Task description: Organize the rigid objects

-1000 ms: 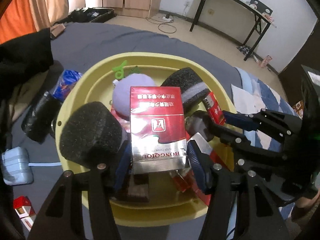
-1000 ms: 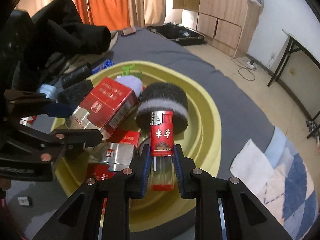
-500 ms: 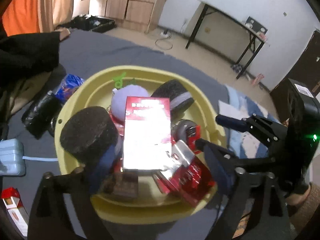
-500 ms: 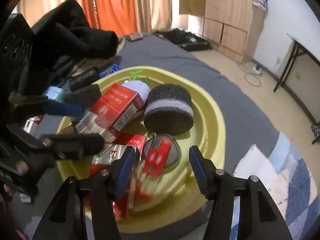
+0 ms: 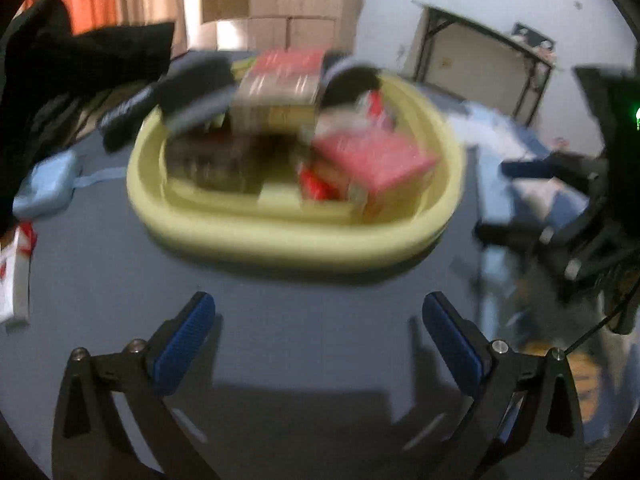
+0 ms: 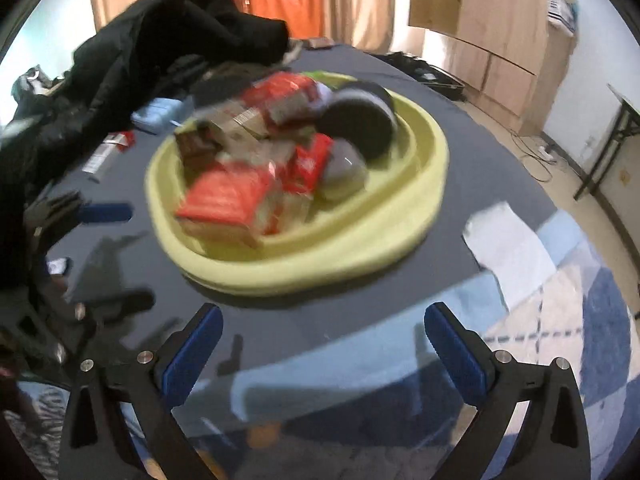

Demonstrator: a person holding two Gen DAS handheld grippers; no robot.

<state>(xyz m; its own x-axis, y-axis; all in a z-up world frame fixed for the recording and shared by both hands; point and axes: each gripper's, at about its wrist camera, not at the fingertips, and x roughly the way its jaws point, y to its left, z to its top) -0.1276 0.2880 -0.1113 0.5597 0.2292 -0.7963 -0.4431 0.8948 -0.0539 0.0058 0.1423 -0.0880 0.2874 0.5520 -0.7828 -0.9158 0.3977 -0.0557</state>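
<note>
A yellow oval basin (image 5: 288, 236) (image 6: 360, 240) sits on a dark blue-grey bed cover, blurred by motion. It holds several red cigarette packs (image 5: 372, 160) (image 6: 228, 196), a red lighter (image 6: 310, 164), a round black sponge (image 6: 362, 124) and a brown box (image 6: 196, 146). My left gripper (image 5: 320, 328) is open and empty, low over the cover in front of the basin. My right gripper (image 6: 324, 340) is open and empty, also short of the basin. The right gripper shows at the right of the left wrist view (image 5: 532, 200), the left gripper at the left of the right wrist view (image 6: 104, 256).
Black clothing (image 6: 140, 60) is heaped behind and left of the basin. A light blue case (image 5: 44, 188) and a red-and-white pack (image 5: 18, 276) lie on the cover at left. A white paper (image 6: 508, 248) lies on a blue checked cloth at right.
Both grippers opened, let go of the cigarette pack and the lighter into the basin, and pulled back and down from it. The views now look at the basin from lower.
</note>
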